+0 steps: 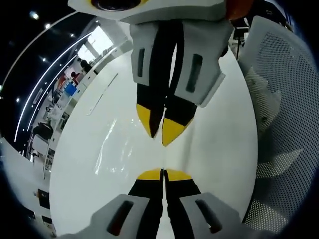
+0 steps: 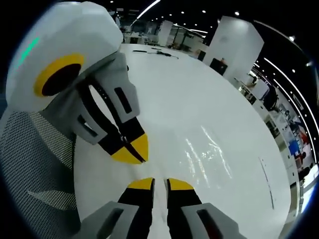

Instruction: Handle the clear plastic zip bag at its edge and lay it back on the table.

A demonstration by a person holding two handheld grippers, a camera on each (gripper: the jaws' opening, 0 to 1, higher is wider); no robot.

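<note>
Found the clear plastic zip bag [image 1: 112, 147] lying flat on the white table [image 1: 219, 149], given away mostly by glints and creases. Saw the left gripper [image 1: 163, 174] at the bag's near edge with jaws pressed together, though could not tell whether any film was pinched between them. Saw the right gripper [image 2: 159, 184] facing it across that same edge, jaws a narrow slit apart, tips close to the left gripper's.

For a clean step, probably best to bite only the rim of the bag, lift little, keep both tips level, then lower until the film lay flat before letting go. Worth watching for slip: thin, slick plastic on a glossy top.

Beyond the bag, noted a grey mesh chair [image 1: 289, 99] beside the table, and farther off an open office with shelving and rows of ceiling lights [image 2: 219, 11].
</note>
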